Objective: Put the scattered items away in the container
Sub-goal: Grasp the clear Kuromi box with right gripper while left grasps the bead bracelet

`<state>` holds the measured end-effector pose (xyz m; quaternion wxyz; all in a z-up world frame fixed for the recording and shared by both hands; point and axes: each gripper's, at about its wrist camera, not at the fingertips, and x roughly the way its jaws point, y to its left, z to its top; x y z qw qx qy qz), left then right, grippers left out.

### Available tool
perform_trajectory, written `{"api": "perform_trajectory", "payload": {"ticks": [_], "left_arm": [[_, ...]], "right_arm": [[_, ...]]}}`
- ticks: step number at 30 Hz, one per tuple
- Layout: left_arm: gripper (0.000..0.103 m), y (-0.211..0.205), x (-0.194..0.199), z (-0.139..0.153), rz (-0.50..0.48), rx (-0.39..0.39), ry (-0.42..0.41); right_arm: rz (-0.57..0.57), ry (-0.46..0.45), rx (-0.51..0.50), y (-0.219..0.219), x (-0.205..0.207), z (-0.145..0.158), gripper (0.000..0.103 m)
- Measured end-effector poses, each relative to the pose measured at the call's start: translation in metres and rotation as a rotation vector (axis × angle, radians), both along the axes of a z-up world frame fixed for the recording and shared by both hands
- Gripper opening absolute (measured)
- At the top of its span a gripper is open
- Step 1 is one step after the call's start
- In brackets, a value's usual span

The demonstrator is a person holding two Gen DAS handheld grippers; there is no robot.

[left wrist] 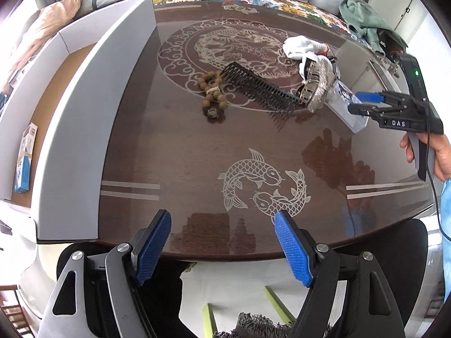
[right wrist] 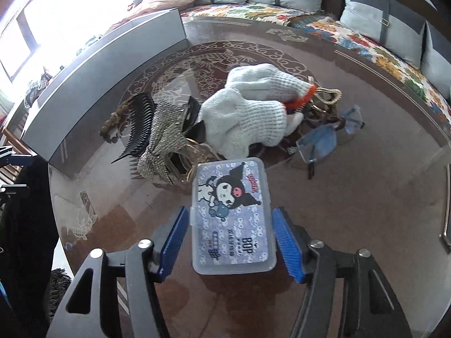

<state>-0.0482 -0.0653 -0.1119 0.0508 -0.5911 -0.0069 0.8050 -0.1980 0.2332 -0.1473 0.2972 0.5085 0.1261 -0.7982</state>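
Plastic case (right wrist: 232, 217) between right gripper (right wrist: 229, 242) pads, jaws wide, not gripping; pickup step. Next: close, lift, carry left to box (right wrist: 107, 84).

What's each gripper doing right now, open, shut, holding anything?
Left gripper: open, nothing between its pads, above the table edge.
Right gripper: open, pads either side of the plastic card box, not pressing it.
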Motion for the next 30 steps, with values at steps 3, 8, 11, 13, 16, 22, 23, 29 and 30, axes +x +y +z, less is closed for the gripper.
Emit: {"api": "perform_trajectory", "payload": {"ticks": [3, 8, 11, 13, 16, 22, 23, 29, 30], "left_arm": [[0.075, 0.002, -0.001, -0.005, -0.004, -0.005, -0.010], [0.075, 0.003, -0.002, -0.008, -0.009, -0.010, -0.018], [0.075, 0.002, -0.002, -0.010, -0.011, -0.017, -0.022], [0.075, 0.001, -0.004, -0.014, -0.006, -0.023, -0.029], [0.075, -0.001, -0.007, -0.020, -0.007, -0.023, -0.040], [0.075, -0.002, -0.031, -0.028, -0.036, 0.020, -0.047], [0.075, -0.004, -0.041, -0.027, -0.031, 0.023, -0.046], [0.075, -0.009, -0.121, -0.031, -0.040, 0.002, 0.005], [0.075, -0.011, -0.135, -0.036, -0.039, -0.004, -0.003]], "right_arm": [[0.012, 0.008, 0.033, -0.006, -0.002, -0.002, 0.068], [-0.002, -0.031, 0.160, -0.015, -0.010, -0.020, 0.067], [-0.014, -0.054, 0.179, -0.014, -0.012, -0.028, 0.065], [-0.055, -0.060, 0.152, -0.008, -0.013, -0.027, 0.064], [-0.115, -0.083, 0.100, 0.002, -0.009, -0.023, 0.062], [-0.225, -0.051, -0.012, 0.022, 0.027, -0.008, 0.062], [-0.243, -0.043, -0.040, 0.026, 0.035, -0.005, 0.062], [-0.309, -0.031, -0.183, 0.036, 0.071, 0.008, 0.062], [-0.317, -0.032, -0.205, 0.037, 0.075, 0.010, 0.062]]}}
